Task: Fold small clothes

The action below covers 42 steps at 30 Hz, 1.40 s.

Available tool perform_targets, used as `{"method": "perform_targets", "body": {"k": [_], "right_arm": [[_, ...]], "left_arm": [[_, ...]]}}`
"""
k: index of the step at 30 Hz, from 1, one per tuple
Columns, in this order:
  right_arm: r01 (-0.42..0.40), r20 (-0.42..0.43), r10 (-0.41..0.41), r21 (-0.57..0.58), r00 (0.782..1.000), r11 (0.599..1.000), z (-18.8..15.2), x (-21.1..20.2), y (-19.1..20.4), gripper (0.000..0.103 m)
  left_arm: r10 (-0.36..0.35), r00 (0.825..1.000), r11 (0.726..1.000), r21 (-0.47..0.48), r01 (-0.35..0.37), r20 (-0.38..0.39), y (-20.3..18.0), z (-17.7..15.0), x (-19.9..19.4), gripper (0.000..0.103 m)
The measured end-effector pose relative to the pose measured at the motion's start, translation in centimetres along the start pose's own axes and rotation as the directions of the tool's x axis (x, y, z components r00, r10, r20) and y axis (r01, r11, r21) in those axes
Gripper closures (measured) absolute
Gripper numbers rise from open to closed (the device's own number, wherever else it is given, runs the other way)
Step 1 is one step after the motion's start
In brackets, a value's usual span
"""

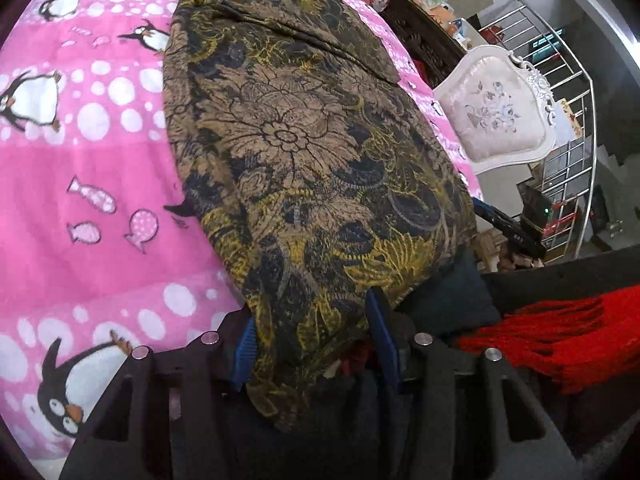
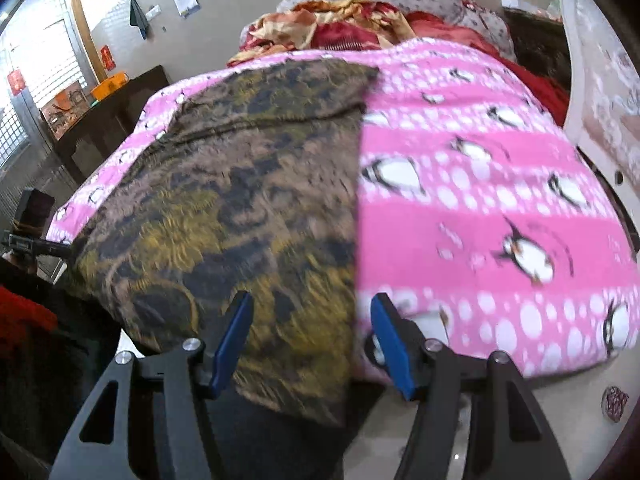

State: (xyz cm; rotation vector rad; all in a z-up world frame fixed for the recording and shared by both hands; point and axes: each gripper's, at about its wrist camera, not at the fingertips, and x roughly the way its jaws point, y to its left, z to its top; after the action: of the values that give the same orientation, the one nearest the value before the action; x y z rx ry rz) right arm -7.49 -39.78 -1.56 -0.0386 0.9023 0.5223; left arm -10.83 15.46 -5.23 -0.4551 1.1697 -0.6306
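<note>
Pink penguin-print blanket (image 2: 480, 208) spread over the bed, piled red and gold bedding (image 2: 344, 24) at its far end. Brown floral garment (image 1: 304, 140) laid lengthwise on the blanket, near end hanging over the blanket's near edge. Left claw (image 1: 312, 340) spread wide, blue pads (image 1: 246, 350) either side of the garment's hanging end, not pinching it. Right claw (image 2: 312, 336) likewise released, fingers apart astride the garment's (image 2: 240, 208) near edge, one pad over cloth, the other over blanket. White upholstered chair (image 1: 496, 116) just beside the blanket's edge; red fringed fabric (image 1: 560, 344) near the left claw.
</note>
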Motion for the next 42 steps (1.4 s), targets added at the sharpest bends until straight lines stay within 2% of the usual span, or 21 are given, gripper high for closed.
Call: {"method": "perform_targets", "body": {"k": [6, 9, 11, 14, 20, 21, 23, 26, 30, 34, 37, 39, 40, 42], "right_arm": [[-0.058, 0.01, 0.057, 0.034, 0.998, 0.998, -1.4, 1.0, -1.2, 0.037], [-0.168, 0.016, 0.167, 0.071, 0.986, 0.983, -1.9, 0.7, -2.0, 0.04], [-0.275, -0.02, 0.278, 0.1, 0.96, 0.956, -2.3, 1.0, -2.5, 0.067], [-0.274, -0.042, 0.28, 0.11, 0.959, 0.955, -2.8, 1.9, -3.0, 0.076], [-0.288, -0.036, 0.295, 0.125, 0.955, 0.949, -3.2, 2.6, -3.1, 0.077], [-0.288, -0.042, 0.295, 0.123, 0.955, 0.95, -3.3, 2.6, -3.1, 0.078], [-0.287, -0.048, 0.294, 0.116, 0.954, 0.951, -3.4, 2.1, -3.3, 0.097], [-0.321, -0.031, 0.326, 0.103, 0.945, 0.941, -3.1, 1.0, -3.3, 0.097], [-0.354, 0.019, 0.354, 0.108, 0.935, 0.929, -2.6, -0.3, -3.6, 0.098], [-0.353, 0.024, 0.352, 0.113, 0.936, 0.929, -2.3, -0.4, -3.6, 0.098], [-0.335, -0.004, 0.337, 0.095, 0.941, 0.937, -2.3, 0.2, -3.0, 0.098], [-0.332, -0.008, 0.334, 0.092, 0.943, 0.939, -2.3, 0.4, -2.8, 0.098], [-0.335, 0.0, 0.337, 0.094, 0.942, 0.937, -2.4, 0.3, -2.9, 0.098], [-0.335, 0.025, 0.334, 0.099, 0.942, 0.937, -2.2, -0.2, -3.0, 0.098]], "left_arm": [[0.011, 1.0, 1.0, 0.007, -0.011, 0.017, -0.4, 0.3, 0.2, 0.077], [-0.017, 1.0, 1.0, 0.015, 0.017, 0.007, -0.6, -0.1, -0.1, 0.08], [-0.024, 1.0, 1.0, 0.017, 0.024, 0.005, -0.5, -0.2, 0.0, 0.08], [-0.017, 1.0, 1.0, 0.012, 0.017, 0.012, -0.3, -0.1, 0.6, 0.08], [-0.011, 0.999, 1.0, -0.005, 0.011, 0.048, -0.3, -0.3, 0.3, 0.082], [-0.008, 0.998, 1.0, -0.016, 0.009, 0.058, -0.2, -0.4, 0.0, 0.086], [0.017, 0.997, 0.999, -0.029, -0.015, 0.078, -0.1, -0.6, -0.7, 0.102], [0.04, 0.993, 0.998, -0.047, -0.035, 0.114, 0.3, -0.7, -1.7, 0.103], [0.034, 0.998, 0.998, -0.05, -0.031, 0.06, 0.5, -1.4, -1.3, 0.103], [0.014, 0.998, 0.999, -0.051, -0.011, 0.056, 0.1, -1.8, -0.9, 0.089], [-0.001, 0.998, 0.998, -0.064, 0.005, 0.059, 0.1, -2.0, -0.7, 0.088], [0.0, 0.997, 0.997, -0.074, 0.006, 0.074, 0.1, -2.2, -1.0, 0.09], [0.024, 0.996, 0.997, -0.08, -0.017, 0.085, 0.1, -2.2, -1.2, 0.103], [0.083, 0.991, 0.991, -0.112, -0.07, 0.11, 0.5, -2.1, -1.9, 0.103]]}}
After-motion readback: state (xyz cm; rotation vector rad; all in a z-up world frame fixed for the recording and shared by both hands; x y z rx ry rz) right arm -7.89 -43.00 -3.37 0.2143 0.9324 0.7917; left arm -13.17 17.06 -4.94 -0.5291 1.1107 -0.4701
